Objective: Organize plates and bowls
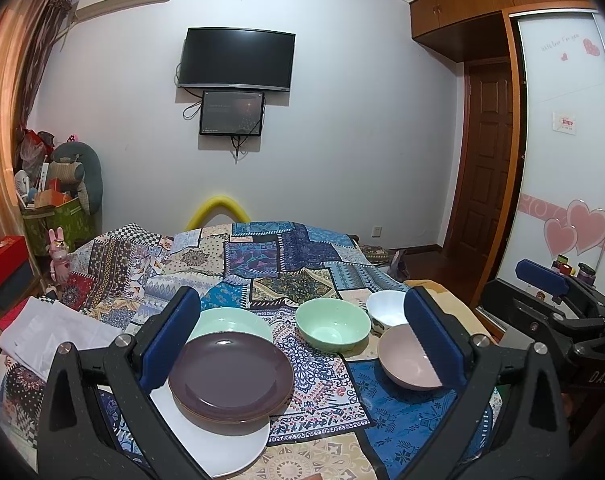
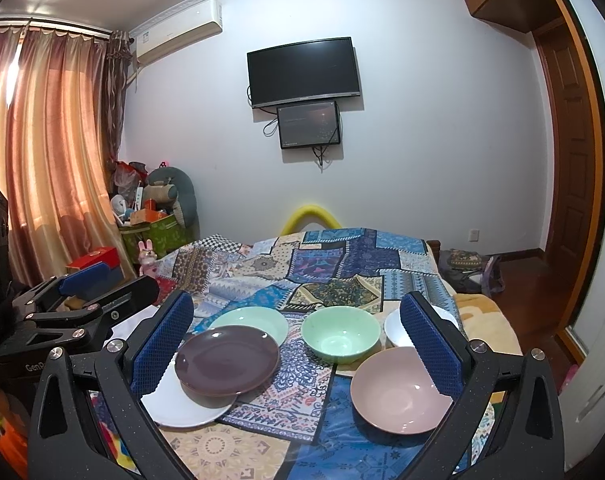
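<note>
Left gripper (image 1: 302,340): fingers spread wide, nothing between them; it hangs above the near edge of the table, with the plates under its left finger and the bowls toward its right finger.
Right gripper (image 2: 298,344): also wide open and holding nothing, hanging over the same near edge beside the left one; in the left wrist view it shows at the right margin (image 1: 550,292).
Blue pads (image 2: 164,346): the textured blue facing on each finger, touching no dish.
Purple plate (image 1: 230,380): on the left of the table, lying on top of the white plate and overlapping the near edge of the green plate.
White plate (image 2: 182,404): lowest and nearest of the three plates, mostly covered by the purple one.
Green plate (image 2: 254,320): just behind the purple plate, flat on the cloth.
Green bowl (image 1: 332,330): upright near the middle of the table, apart from the plates.
White bowl (image 1: 384,310): upright, just right of the green bowl and behind the pink one, partly hidden by a finger.
Pink bowl (image 2: 400,390): upright at the near right, closest to the grippers.
Table (image 2: 322,268): covered by a patchwork cloth in blue and beige.
Television (image 1: 236,58): dark, on the far wall, with a smaller screen (image 1: 231,113) beneath it.
</note>
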### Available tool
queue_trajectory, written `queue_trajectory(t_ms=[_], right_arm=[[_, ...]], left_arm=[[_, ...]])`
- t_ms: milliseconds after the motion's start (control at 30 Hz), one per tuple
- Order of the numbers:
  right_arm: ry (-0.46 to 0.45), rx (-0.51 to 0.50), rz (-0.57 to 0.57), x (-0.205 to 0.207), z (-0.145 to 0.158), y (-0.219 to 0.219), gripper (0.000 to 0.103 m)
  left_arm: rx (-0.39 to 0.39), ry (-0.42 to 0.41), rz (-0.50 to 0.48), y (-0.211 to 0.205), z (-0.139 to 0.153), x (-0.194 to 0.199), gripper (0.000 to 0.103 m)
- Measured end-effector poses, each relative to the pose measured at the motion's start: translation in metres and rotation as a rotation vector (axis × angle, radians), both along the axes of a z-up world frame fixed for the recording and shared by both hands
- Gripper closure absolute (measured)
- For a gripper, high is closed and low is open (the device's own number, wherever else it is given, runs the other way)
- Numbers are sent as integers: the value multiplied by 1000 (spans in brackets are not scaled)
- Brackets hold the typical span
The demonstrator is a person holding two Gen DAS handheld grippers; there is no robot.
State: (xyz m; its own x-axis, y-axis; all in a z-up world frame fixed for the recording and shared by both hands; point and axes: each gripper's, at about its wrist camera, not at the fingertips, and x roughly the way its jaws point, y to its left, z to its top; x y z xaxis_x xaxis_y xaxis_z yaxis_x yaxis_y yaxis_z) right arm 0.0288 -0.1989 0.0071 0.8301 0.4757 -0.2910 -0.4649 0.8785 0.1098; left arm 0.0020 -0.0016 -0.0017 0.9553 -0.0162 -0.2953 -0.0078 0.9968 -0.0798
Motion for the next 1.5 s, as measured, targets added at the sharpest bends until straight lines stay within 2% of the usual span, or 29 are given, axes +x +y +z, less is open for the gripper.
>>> queue_trajectory(t_ms=[1267, 1500], right_arm=[[15, 14, 3, 3, -2, -4, 0], [40, 18, 9, 9, -8, -3, 0]], left_arm=[[-19, 12, -9, 0, -5, 4, 0], [-18, 8, -9, 1, -5, 2, 0]])
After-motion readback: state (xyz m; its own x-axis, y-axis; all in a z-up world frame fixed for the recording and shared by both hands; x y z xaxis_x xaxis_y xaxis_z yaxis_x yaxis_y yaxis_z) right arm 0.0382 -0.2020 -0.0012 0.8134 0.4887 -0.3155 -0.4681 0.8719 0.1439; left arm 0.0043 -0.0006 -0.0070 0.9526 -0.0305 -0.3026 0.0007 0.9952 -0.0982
